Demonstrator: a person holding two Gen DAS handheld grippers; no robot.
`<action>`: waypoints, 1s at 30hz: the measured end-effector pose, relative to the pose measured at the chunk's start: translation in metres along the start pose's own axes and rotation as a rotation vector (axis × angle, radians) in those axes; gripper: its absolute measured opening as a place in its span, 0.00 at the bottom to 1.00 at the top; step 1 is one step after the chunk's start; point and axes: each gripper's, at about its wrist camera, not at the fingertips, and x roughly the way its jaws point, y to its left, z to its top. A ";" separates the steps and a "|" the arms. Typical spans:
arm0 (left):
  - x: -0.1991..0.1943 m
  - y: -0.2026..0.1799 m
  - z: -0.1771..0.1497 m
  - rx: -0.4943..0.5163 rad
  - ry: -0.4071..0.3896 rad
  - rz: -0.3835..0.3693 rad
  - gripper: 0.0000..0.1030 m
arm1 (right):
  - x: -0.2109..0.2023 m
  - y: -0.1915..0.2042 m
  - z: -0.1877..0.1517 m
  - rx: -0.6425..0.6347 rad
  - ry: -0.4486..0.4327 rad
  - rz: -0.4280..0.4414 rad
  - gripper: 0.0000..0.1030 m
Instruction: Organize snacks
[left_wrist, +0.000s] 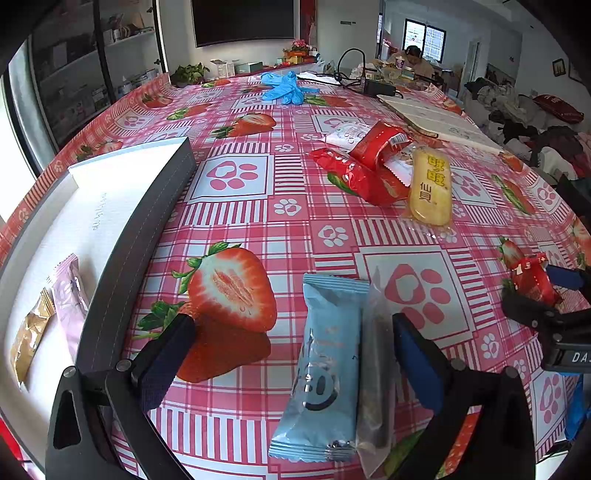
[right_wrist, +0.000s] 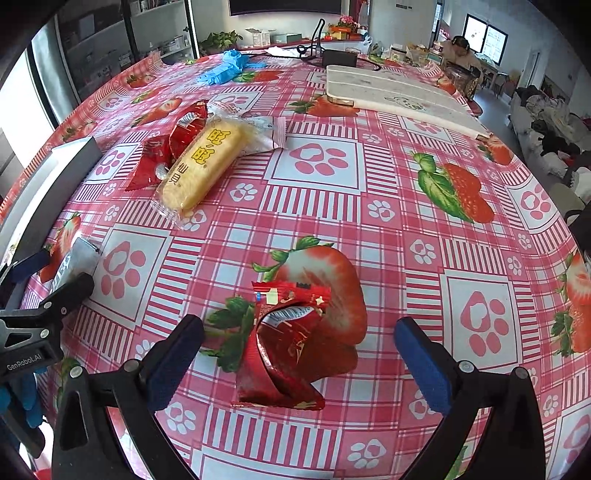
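Your left gripper (left_wrist: 291, 354) stands wide open over the strawberry-print tablecloth (left_wrist: 258, 229), with a light blue snack packet (left_wrist: 325, 373) and a clear packet (left_wrist: 376, 373) lying side by side between its fingers, neither pad pressing on them. At your nine o'clock sits the dark-walled box (left_wrist: 147, 236), holding a pink packet (left_wrist: 70, 299) and a tan packet (left_wrist: 29, 336). Toward one o'clock lies a pile of red packets (left_wrist: 365, 166) with a yellow rice cracker packet (left_wrist: 432, 188) resting against it. Your right gripper (right_wrist: 299, 354) is also spread wide, its fingers either side of a crumpled red packet (right_wrist: 288, 347) without gripping it. Blue gloves (left_wrist: 284, 86) lie far off at twelve o'clock.
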 end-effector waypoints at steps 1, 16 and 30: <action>-0.001 0.000 -0.001 -0.001 -0.001 0.000 1.00 | 0.000 0.000 0.000 -0.001 -0.006 0.000 1.00; -0.002 0.001 -0.002 -0.002 -0.004 -0.001 1.00 | -0.003 -0.001 -0.005 0.000 -0.044 -0.002 1.00; -0.002 0.001 -0.002 -0.002 -0.005 -0.001 1.00 | -0.003 0.000 -0.005 0.000 -0.040 -0.002 1.00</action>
